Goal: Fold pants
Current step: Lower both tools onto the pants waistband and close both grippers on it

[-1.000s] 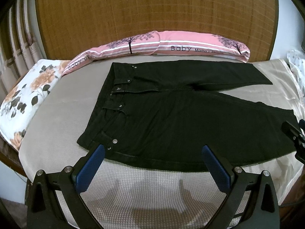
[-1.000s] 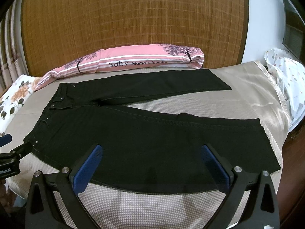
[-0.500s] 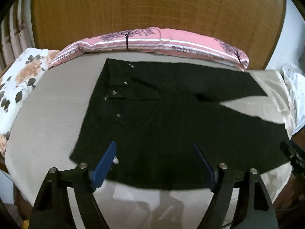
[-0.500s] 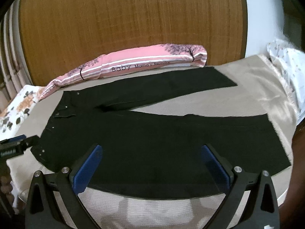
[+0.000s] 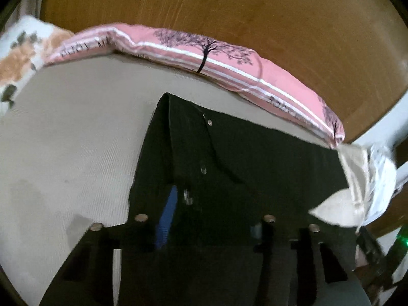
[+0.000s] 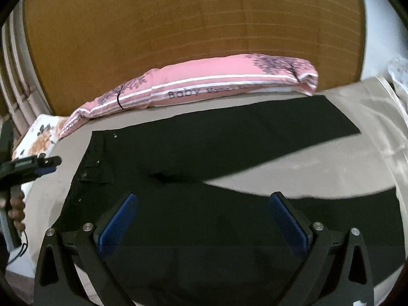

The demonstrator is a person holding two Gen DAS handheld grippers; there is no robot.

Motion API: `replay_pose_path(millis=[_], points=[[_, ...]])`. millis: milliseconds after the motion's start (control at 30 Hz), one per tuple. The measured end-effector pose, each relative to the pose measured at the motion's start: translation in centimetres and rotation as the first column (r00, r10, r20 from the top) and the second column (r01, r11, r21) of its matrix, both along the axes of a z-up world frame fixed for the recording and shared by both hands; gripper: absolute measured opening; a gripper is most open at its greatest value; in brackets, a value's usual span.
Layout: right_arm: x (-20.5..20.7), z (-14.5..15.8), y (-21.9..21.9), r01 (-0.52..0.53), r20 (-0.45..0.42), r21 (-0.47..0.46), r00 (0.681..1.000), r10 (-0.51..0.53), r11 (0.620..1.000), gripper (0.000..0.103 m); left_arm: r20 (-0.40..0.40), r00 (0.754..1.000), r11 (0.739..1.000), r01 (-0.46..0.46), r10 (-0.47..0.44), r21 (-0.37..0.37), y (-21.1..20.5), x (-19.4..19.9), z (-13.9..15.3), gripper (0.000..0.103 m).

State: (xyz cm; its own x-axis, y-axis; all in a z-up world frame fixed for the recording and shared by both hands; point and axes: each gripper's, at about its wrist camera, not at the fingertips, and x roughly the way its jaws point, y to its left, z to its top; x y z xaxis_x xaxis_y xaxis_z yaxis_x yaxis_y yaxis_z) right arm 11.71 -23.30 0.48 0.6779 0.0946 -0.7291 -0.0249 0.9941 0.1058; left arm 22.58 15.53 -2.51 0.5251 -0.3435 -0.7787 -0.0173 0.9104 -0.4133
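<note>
A beige bed [image 6: 318,168] stands against a wooden headboard [image 6: 178,38], a pink pillow [image 6: 216,81] along its far edge. Black pants [image 6: 204,153] lie flat lengthwise, waistband at the left edge, legs pointing right. The left gripper [image 5: 211,214] has just been closing, its jaws part-way in over the waistband; whether it grips is unclear. The right gripper [image 6: 204,221] gapes wide, empty, over the near leg.
</note>
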Motion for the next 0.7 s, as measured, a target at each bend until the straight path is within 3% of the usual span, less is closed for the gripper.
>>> replay_pose_path(millis=[267, 533, 700], points=[[5.2, -2.3, 2.4, -0.034, -0.06, -0.017, 0.998, 0.033, 0.999, 0.102, -0.07, 0.997, 0.984, -0.023, 0.011, -0.175, 3.3, 7.8, -4.1, 0.04], [10.3, -3.6, 3.5, -0.064, -0.083, -0.034, 0.995, 0.061, 0.997, 0.102, -0.108, 0.994, 0.98, -0.044, 0.023, -0.193, 4.9, 11.5, -7.4, 0.04], [13.4, -4.2, 4.4, -0.09, -0.085, -0.044, 0.993, 0.086, 0.995, 0.102, -0.113, 0.994, 0.972, -0.019, -0.008, -0.233, 4.8, 13.5, -8.1, 0.032]])
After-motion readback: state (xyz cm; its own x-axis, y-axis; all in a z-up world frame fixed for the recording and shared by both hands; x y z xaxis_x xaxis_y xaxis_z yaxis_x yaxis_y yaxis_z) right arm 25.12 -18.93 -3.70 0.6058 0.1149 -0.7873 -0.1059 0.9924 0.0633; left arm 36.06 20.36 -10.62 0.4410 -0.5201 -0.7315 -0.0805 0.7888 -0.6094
